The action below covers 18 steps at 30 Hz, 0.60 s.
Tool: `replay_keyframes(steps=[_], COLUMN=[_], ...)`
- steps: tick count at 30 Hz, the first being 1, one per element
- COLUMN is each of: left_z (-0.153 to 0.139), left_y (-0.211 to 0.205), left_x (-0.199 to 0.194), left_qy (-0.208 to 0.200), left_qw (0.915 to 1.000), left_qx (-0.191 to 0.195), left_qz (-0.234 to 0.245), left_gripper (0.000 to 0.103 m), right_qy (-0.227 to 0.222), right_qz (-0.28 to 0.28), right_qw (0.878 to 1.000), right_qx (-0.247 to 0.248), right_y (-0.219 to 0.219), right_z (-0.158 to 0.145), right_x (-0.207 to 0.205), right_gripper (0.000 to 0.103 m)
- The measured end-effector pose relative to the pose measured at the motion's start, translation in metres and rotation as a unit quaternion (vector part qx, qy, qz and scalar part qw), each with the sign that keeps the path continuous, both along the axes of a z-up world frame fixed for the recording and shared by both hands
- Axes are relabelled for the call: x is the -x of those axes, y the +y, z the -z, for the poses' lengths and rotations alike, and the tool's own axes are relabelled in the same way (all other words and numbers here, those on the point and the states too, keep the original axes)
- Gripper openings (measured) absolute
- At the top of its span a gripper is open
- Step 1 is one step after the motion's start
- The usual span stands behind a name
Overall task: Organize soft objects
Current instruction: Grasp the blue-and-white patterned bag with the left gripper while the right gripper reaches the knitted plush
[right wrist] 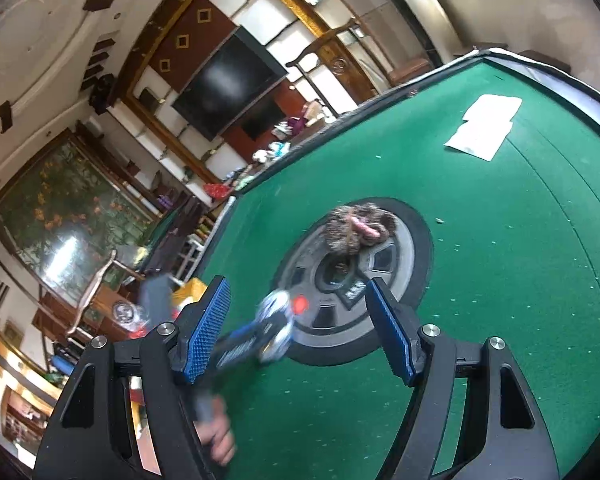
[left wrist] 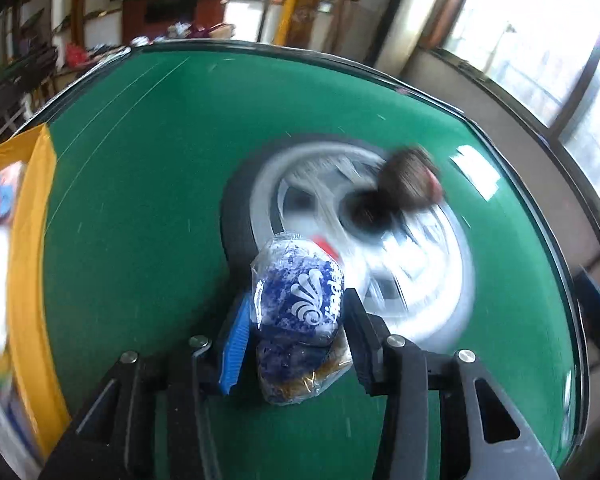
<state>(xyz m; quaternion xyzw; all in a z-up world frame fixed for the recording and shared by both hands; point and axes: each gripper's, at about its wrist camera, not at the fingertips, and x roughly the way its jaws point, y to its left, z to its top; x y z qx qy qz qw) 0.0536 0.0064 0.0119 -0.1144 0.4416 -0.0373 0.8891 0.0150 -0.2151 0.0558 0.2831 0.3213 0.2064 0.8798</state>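
My left tongs (left wrist: 296,320) hold a blue packet (left wrist: 298,300). My right tongs (right wrist: 300,328) are wide. A brown fuzzy toy (right wrist: 356,230) sits on the round tray (right wrist: 408,248).

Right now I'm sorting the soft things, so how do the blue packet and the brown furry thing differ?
The blue packet is wrapped in shiny clear plastic; the brown furry thing is bare and shaggy. The packet is clamped in the left hand-held gripper above the table; the furry thing lies loose on the round disc.
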Motion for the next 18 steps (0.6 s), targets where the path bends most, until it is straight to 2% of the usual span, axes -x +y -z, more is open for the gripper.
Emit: replay_keyframes(steps=[4, 6, 11, 15, 18], left_z=[0.004, 0.009, 0.009, 0.009, 0.009], left_y=[-0.007, -0.005, 0.0, 0.01, 0.012], left_x=[0.049, 0.049, 0.043, 0.039, 0.039], left_qy=[-0.024, -0.019, -0.024, -0.023, -0.021], left_qw=[0.999, 0.9989, 0.9989, 0.9993, 0.9995], left_qx=[-0.017, -0.007, -0.013, -0.003, 0.002], left_qz=[0.034, 0.041, 0.039, 0.028, 0.024], left_gripper=[0.045, 0.045, 0.046, 0.046, 0.046], right_qy=[0.024, 0.03, 0.036, 0.047, 0.08], right_qz=[0.012, 0.017, 0.026, 0.002, 0.0], right_qw=[1.0, 0.999, 0.998, 0.998, 0.996], right_qx=[0.003, 0.01, 0.032, 0.035, 0.029], right_y=[-0.004, -0.004, 0.0, 0.013, 0.019], right_z=[0.014, 0.021, 0.028, 0.027, 0.027], right_x=[-0.01, -0.014, -0.029, -0.06, -0.09], right_gripper=[0.071, 0.071, 0.071, 0.072, 0.072])
